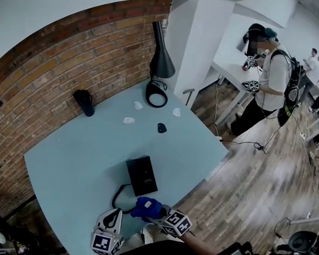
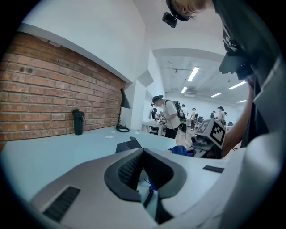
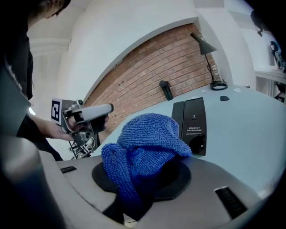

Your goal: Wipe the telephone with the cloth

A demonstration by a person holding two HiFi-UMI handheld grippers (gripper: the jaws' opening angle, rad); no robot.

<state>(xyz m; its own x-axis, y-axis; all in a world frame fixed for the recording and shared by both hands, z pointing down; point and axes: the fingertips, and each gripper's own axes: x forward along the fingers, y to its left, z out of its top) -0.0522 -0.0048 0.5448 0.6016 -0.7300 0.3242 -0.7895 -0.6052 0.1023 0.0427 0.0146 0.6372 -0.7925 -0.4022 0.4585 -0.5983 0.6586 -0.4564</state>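
Gripping tongs: two; right gripper (image 1: 154,212) clamped on the cloth (image 3: 143,152), left gripper (image 1: 112,215) narrowly parted, nothing between.
Cloth: one, blue, bunched.
Telephone (image 1: 142,175): one, black, on the table (image 1: 68,162), just beyond the cloth.
Head view only: telephone's cord (image 1: 116,194).
Right gripper view only: white print on the telephone.

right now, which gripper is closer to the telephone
Right. The right gripper, shut on the blue cloth, sits just off the near edge of the telephone; the left gripper is farther back, to its left.
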